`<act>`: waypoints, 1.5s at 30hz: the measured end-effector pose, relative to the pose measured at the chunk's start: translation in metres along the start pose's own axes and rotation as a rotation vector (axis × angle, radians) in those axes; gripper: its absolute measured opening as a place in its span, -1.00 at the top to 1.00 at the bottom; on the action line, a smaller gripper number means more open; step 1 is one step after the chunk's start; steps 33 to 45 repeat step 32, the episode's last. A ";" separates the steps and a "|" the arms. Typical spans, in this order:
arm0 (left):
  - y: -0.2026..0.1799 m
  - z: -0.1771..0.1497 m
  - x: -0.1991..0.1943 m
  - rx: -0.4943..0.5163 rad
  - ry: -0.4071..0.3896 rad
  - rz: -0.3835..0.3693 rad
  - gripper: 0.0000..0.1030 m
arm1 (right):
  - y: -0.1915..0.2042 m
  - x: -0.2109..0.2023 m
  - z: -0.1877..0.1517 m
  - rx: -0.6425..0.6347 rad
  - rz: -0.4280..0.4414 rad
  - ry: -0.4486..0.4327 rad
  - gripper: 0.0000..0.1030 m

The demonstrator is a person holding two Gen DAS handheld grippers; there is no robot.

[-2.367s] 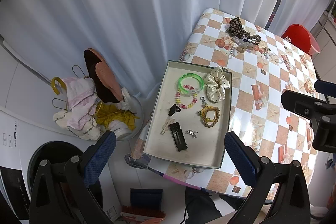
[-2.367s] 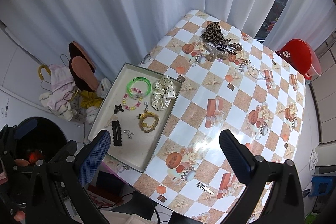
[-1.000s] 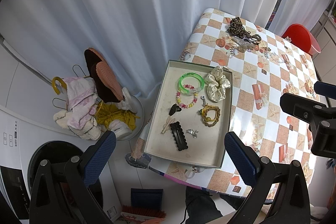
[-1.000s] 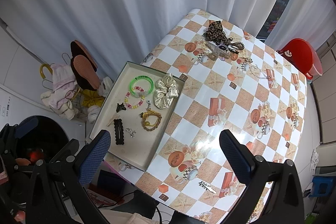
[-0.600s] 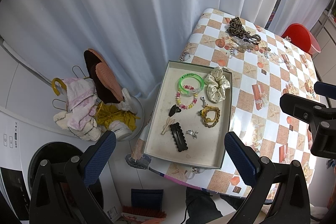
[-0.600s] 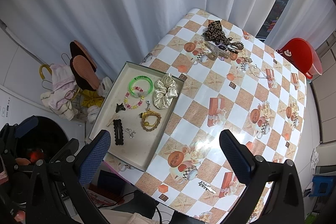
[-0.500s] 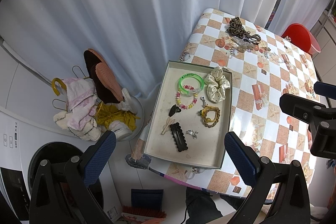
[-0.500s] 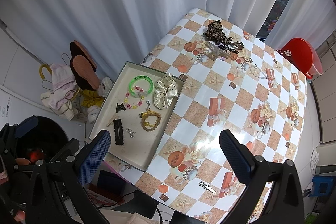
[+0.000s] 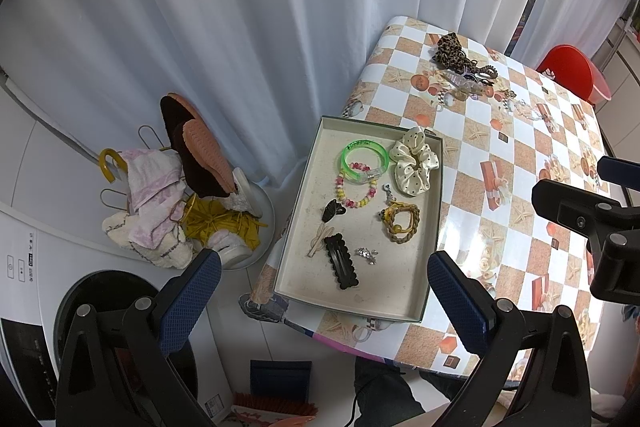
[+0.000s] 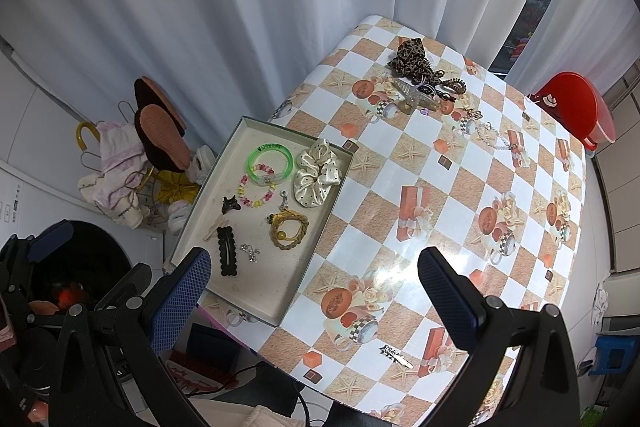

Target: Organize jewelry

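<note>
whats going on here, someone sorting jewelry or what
A person holds two grippers above a checkered table, both open and empty. The left gripper hangs over a shallow tray that already holds a green bangle, a cream scrunchie, a bead bracelet, a braided bracelet and a black hair clip. The right gripper hangs nearer the table's middle. A pile of loose accessories sits unsorted at the far end.

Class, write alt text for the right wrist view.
A shallow tray on a checkered table holds bracelets, a scrunchie and hair clips; more accessories lie at the table's far end. The open right gripper hovers above, empty.
</note>
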State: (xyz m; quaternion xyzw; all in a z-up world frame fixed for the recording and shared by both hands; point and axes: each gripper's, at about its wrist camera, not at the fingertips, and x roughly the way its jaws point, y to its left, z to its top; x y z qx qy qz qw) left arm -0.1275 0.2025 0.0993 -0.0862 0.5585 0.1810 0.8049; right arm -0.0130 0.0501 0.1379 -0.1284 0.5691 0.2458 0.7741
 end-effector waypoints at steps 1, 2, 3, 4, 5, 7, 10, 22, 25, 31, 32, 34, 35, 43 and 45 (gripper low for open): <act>0.000 0.000 0.000 -0.001 0.000 0.000 -1.00 | 0.000 0.000 0.000 0.000 0.000 0.000 -0.99; 0.000 0.000 0.000 -0.001 0.000 0.000 -1.00 | 0.000 0.000 0.000 0.000 0.000 0.000 -0.99; 0.000 0.000 -0.001 -0.002 0.000 0.001 -1.00 | 0.000 0.000 0.000 -0.001 0.001 0.000 -0.99; 0.000 0.000 0.000 -0.002 0.000 0.001 -1.00 | 0.000 0.000 0.000 -0.001 0.001 0.001 -0.99; 0.000 0.000 0.000 -0.002 0.000 0.000 -1.00 | 0.000 0.000 0.000 0.000 0.001 0.000 -0.99; -0.001 0.000 -0.001 -0.001 0.001 -0.001 -1.00 | 0.000 0.000 0.000 0.000 0.001 0.000 -0.99; 0.000 0.001 -0.001 0.001 0.001 0.000 -1.00 | 0.000 -0.001 0.000 -0.003 0.002 0.000 -0.99; 0.000 0.000 -0.001 -0.001 0.000 0.002 -1.00 | 0.001 0.000 -0.001 0.001 0.003 0.001 -0.99; 0.001 0.000 -0.002 -0.002 -0.004 -0.003 -1.00 | 0.001 -0.001 -0.001 0.002 0.003 0.000 -0.99; 0.003 0.002 -0.003 -0.001 -0.004 -0.003 -1.00 | 0.002 0.000 -0.001 0.006 0.001 0.000 -0.99; 0.003 0.002 -0.004 -0.001 -0.004 -0.003 -1.00 | 0.002 0.000 -0.001 0.007 0.001 0.000 -0.99; 0.003 0.002 -0.004 -0.001 -0.004 -0.003 -1.00 | 0.002 0.000 -0.001 0.007 0.001 0.000 -0.99; 0.003 0.002 -0.004 -0.001 -0.004 -0.003 -1.00 | 0.002 0.000 -0.001 0.007 0.001 0.000 -0.99; 0.003 0.002 -0.004 -0.001 -0.004 -0.003 -1.00 | 0.002 0.000 -0.001 0.007 0.001 0.000 -0.99; 0.003 0.002 -0.004 -0.001 -0.004 -0.003 -1.00 | 0.002 0.000 -0.001 0.007 0.001 0.000 -0.99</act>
